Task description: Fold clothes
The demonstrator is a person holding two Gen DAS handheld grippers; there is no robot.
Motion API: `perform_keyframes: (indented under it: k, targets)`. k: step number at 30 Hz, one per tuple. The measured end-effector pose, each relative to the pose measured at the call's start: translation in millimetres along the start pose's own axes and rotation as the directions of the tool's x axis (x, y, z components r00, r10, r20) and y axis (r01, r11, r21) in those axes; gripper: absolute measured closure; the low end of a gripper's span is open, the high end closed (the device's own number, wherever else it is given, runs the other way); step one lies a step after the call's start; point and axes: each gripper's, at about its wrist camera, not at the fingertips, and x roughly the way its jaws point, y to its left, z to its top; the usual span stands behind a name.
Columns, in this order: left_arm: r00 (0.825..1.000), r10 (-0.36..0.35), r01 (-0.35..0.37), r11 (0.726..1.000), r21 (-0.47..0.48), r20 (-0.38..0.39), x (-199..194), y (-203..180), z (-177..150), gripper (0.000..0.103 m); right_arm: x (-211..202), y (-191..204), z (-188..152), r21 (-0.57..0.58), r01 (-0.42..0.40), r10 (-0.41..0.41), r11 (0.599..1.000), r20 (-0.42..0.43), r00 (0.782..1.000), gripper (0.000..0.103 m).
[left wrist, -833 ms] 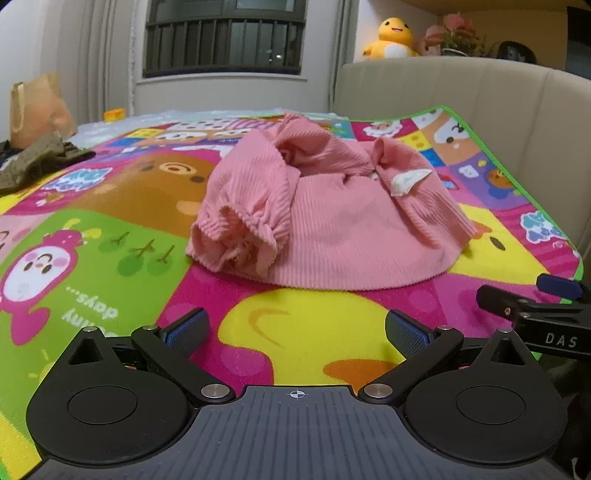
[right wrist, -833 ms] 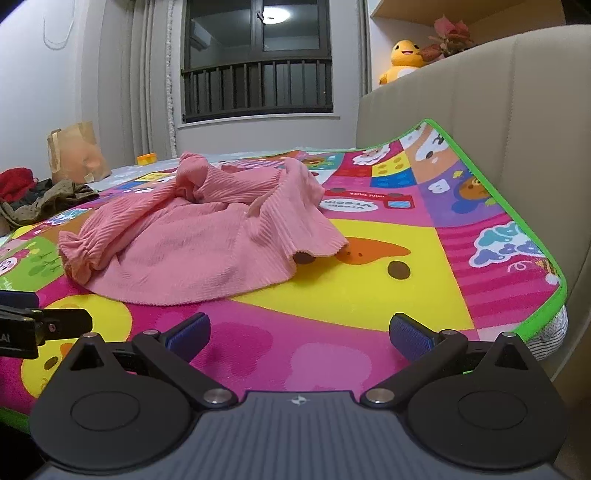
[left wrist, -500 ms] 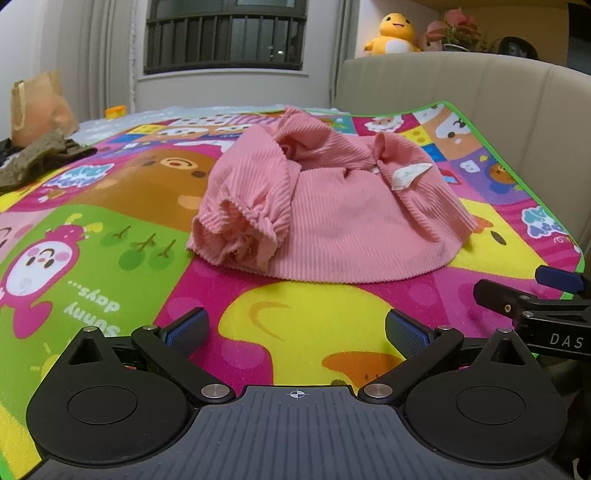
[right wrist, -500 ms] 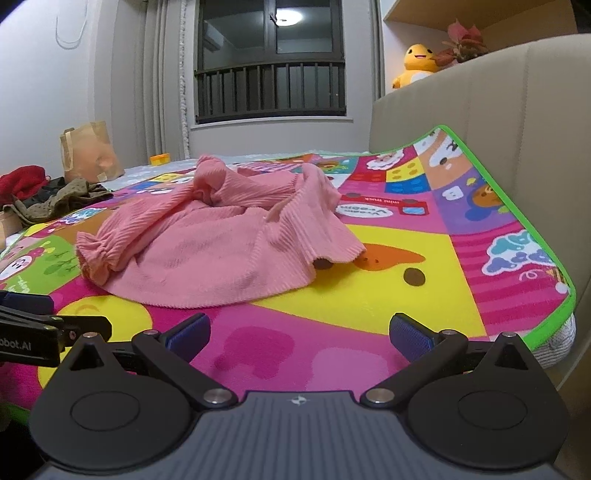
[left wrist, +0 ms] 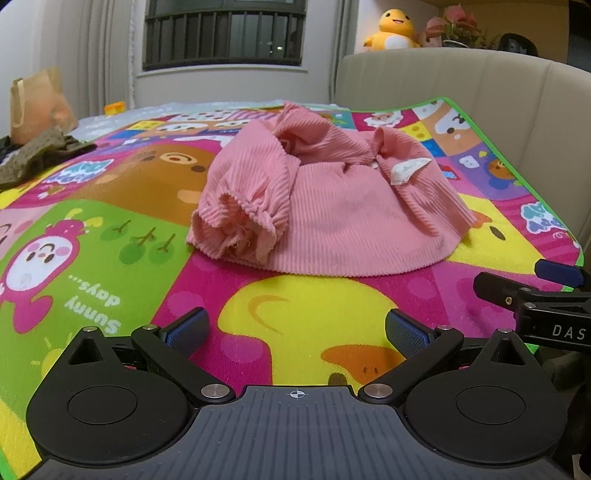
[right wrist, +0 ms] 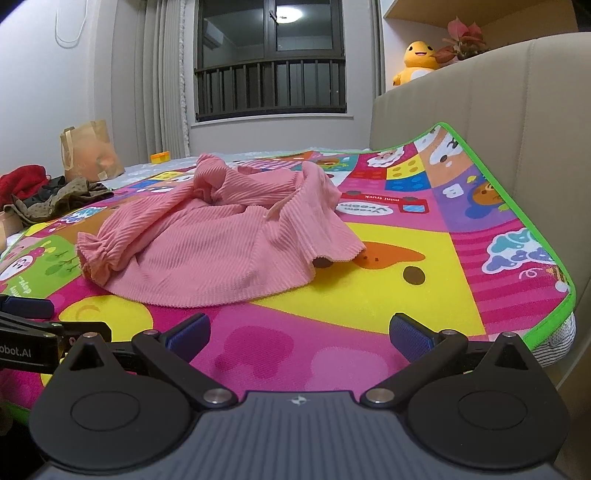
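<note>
A crumpled pink ribbed garment point(left wrist: 325, 206) lies in a heap on the colourful cartoon play mat point(left wrist: 110, 258), with a gathered cuff at its near left and a white label on its right side. It also shows in the right wrist view point(right wrist: 207, 251). My left gripper point(left wrist: 295, 328) is open and empty, low over the mat's near edge, short of the garment. My right gripper point(right wrist: 299, 332) is open and empty, also short of the garment; it shows at the right edge of the left wrist view point(left wrist: 532, 299).
A beige padded headboard point(right wrist: 498, 122) rises on the right, and the mat's green edge point(right wrist: 546, 266) curls up against it. A pile of brown and red clothes point(right wrist: 40, 195) and a paper bag point(right wrist: 88, 151) sit at the far left. A yellow plush toy point(left wrist: 393, 29) sits on a shelf.
Both grippers have tilted slightly, so the garment sits a little lower and more centred in each view. The garment itself has not moved. Both jaws stay open.
</note>
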Motion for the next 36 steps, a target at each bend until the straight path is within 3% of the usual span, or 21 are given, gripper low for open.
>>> perform_keyframes:
  k: [36]
  targets:
    - [1.0,0.002,-0.002,1.0,0.001,-0.017,-1.2,-0.4,1.1,0.0,-0.1,0.8,1.6,0.0,-0.007,0.007,1.0,-0.006,1.0,0.0]
